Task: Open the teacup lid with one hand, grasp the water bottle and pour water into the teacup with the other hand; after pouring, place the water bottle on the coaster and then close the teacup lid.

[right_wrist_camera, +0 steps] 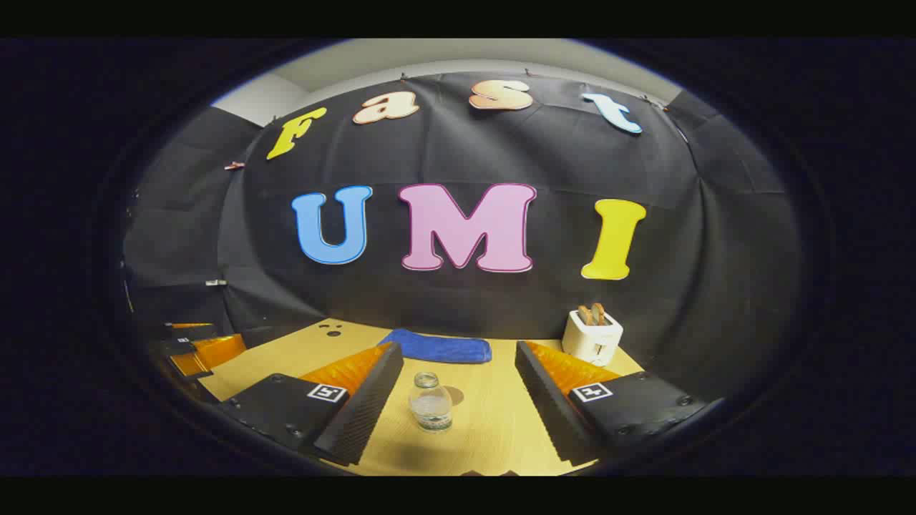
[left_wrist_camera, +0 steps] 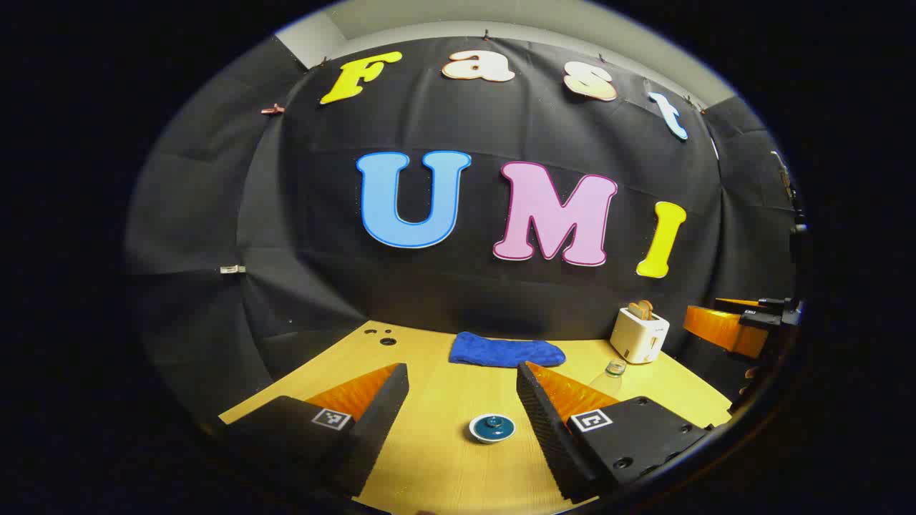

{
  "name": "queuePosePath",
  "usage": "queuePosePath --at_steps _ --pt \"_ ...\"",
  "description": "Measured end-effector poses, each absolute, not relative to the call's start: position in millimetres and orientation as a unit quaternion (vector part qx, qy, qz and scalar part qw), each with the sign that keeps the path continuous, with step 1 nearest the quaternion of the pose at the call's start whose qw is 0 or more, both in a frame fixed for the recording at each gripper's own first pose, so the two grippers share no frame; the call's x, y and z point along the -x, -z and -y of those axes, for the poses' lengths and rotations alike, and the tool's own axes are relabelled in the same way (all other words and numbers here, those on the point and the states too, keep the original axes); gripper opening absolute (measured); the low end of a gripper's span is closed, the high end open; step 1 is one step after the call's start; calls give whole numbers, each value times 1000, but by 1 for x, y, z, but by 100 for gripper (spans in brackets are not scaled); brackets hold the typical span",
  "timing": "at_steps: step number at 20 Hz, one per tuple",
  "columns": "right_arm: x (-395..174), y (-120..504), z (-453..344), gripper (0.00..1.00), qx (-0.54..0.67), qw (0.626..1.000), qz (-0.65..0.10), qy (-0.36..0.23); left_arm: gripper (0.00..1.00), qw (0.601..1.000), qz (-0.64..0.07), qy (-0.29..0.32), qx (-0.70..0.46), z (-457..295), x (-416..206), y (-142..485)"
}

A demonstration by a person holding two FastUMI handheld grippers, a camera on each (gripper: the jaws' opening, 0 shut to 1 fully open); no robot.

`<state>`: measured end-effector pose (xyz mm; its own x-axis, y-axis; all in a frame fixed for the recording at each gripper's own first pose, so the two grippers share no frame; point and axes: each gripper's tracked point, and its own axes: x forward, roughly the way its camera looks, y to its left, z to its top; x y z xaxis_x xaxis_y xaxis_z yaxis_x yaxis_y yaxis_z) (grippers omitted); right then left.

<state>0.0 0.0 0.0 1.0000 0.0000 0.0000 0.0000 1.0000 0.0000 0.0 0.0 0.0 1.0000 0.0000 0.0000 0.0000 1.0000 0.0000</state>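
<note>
A small teacup (left_wrist_camera: 491, 428) with a dark teal lid on it stands on the wooden table (left_wrist_camera: 444, 458), straight ahead between my left gripper's fingers. My left gripper (left_wrist_camera: 463, 375) hovers above and short of it, open and holding nothing. A clear water bottle (right_wrist_camera: 430, 403) without a cap, partly filled, stands upright ahead of my right gripper (right_wrist_camera: 459, 355), which is open and well apart from it. In the left gripper view the water bottle (left_wrist_camera: 610, 377) pokes out behind the right finger, and the right gripper's body shows at the far right edge. The coaster is hidden.
A folded blue cloth (left_wrist_camera: 506, 351) lies at the back of the table by the wall. A white toaster (right_wrist_camera: 592, 335) with bread slices in it stands at the back right. Small holes (left_wrist_camera: 387, 337) mark the table's back left corner.
</note>
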Motion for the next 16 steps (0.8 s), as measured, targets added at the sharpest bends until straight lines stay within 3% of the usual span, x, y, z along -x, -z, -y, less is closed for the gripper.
queuePosePath --at_steps 10,16 --pt "-10 35 7 98 3 999 -36 -7 95 998 -45 30 -38 17 -29 32" --pt "-19 49 -8 98 6 998 -50 -40 95 996 -70 38 -28 18 -45 57"
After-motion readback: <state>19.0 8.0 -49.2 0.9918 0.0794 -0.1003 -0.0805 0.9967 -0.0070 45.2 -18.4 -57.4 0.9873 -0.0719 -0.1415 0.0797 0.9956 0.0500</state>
